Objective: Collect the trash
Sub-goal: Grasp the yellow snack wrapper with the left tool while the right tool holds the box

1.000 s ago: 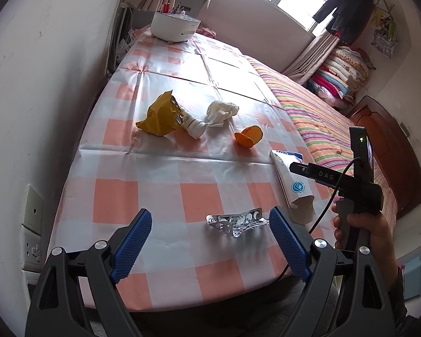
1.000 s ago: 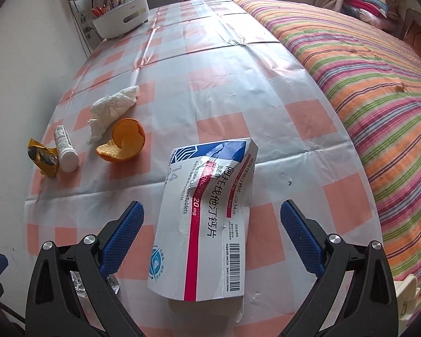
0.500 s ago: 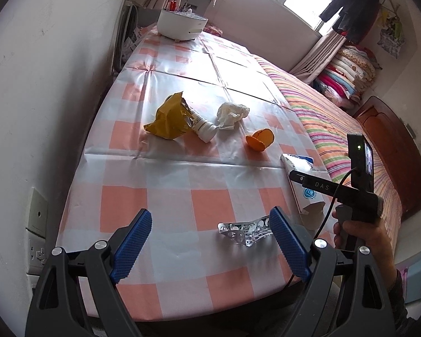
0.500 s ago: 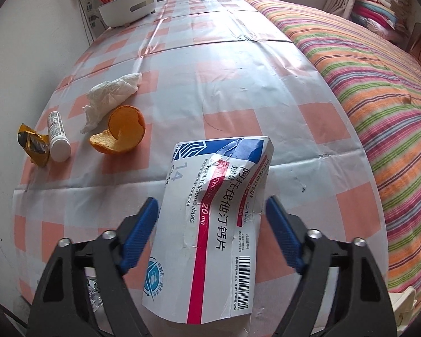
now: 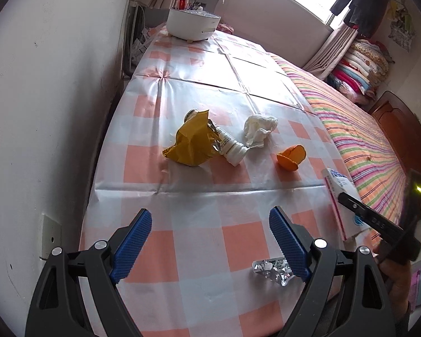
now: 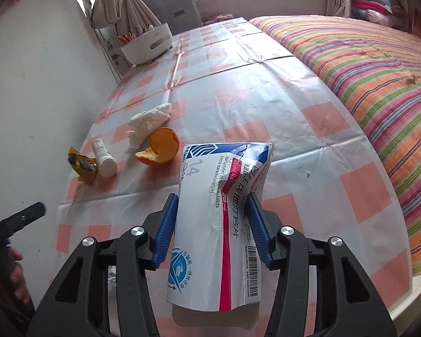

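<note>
The worktop (image 5: 182, 247) wears an orange-and-white checked cloth, with a striped bed (image 6: 379, 64) along its right edge and a white round container (image 5: 192, 25) at its far end. The right gripper (image 6: 212, 221) has its jaws closing on a white, blue and red medicine box (image 6: 219, 224); both blue pads press its sides and the card buckles inward between them. The left gripper (image 5: 210, 241) hangs over the near worktop with its jaws wide apart and nothing between them. Further out lie a crumpled yellow wrapper (image 5: 192, 143), a white tube (image 5: 231, 147) touching it, a wad of tissue (image 5: 258, 129) and an orange peel (image 5: 292, 157). A foil blister pack (image 5: 270, 271) lies just beside the left gripper's right pad.
</note>
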A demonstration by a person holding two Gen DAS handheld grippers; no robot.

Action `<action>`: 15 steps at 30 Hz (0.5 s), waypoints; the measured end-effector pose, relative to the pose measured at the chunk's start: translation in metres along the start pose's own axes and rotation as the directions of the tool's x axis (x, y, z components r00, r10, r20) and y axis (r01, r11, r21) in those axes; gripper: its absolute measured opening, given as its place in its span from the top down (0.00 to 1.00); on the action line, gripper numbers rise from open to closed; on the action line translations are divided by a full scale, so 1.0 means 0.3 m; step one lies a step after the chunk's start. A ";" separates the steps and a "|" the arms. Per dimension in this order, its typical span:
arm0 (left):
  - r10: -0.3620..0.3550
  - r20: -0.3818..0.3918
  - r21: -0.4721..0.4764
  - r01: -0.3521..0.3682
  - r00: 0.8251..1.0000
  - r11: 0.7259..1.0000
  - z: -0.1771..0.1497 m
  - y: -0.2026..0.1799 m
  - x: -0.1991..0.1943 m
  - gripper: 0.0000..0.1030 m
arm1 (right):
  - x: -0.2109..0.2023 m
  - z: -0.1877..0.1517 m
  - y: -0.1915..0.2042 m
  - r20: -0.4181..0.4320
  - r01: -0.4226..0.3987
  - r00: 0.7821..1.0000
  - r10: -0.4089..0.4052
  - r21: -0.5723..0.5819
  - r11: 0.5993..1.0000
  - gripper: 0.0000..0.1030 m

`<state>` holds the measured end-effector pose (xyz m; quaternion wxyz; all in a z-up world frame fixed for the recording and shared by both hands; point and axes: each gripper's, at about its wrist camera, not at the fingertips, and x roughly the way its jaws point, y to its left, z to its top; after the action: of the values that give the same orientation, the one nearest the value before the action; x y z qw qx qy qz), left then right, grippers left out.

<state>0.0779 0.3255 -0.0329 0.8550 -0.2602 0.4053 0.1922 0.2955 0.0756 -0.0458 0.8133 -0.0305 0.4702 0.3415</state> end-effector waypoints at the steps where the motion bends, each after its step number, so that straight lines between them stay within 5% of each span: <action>1: 0.006 -0.005 0.013 -0.006 1.000 1.000 0.012 0.000 0.016 0.19 | -0.030 -0.016 0.000 0.012 -0.035 0.999 0.034 0.018 0.999 0.53; 15: 0.077 -0.036 0.208 -0.068 0.996 0.976 0.187 -0.006 0.215 0.19 | -0.314 -0.132 0.083 0.111 -0.221 0.970 0.217 0.016 0.975 0.53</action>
<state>0.1507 0.3654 -0.0534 0.8607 -0.1593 0.4508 0.1747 0.2209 0.0305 0.0129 0.7953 0.0516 0.4306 0.4237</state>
